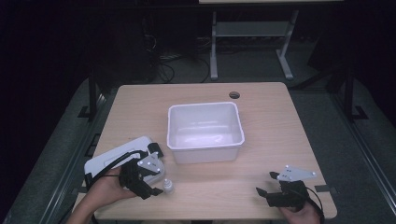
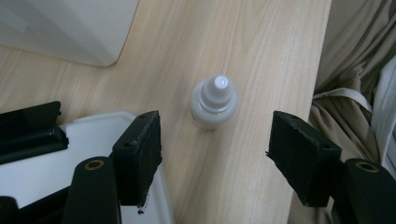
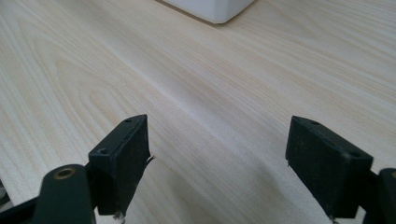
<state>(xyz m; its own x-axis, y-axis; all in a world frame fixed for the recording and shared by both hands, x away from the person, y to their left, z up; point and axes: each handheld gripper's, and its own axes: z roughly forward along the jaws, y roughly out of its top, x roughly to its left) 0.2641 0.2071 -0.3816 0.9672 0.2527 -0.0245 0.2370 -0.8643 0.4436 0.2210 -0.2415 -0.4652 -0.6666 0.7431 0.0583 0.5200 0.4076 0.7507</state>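
A small white dropper bottle [image 1: 168, 186] stands upright near the table's front edge, left of centre. My left gripper [image 1: 158, 172] is open just beside it. In the left gripper view the bottle [image 2: 215, 102] stands a little beyond the open left gripper [image 2: 215, 140], in line with the gap and touching neither pad. One pad hangs over the corner of a flat white lid [image 2: 93, 140]. My right gripper [image 1: 267, 183] rests open at the front right. In the right gripper view the right gripper [image 3: 217, 149] has bare wood between its pads.
A white plastic bin [image 1: 205, 154] sits at the table's middle with nothing in it; its corner shows as the bin [image 2: 70, 28] and the bin [image 3: 215, 9]. The white lid [image 1: 112, 161] lies front left. A cable hole [image 1: 234, 95] is at the back. Cloth [image 2: 355, 70] lies past the table edge.
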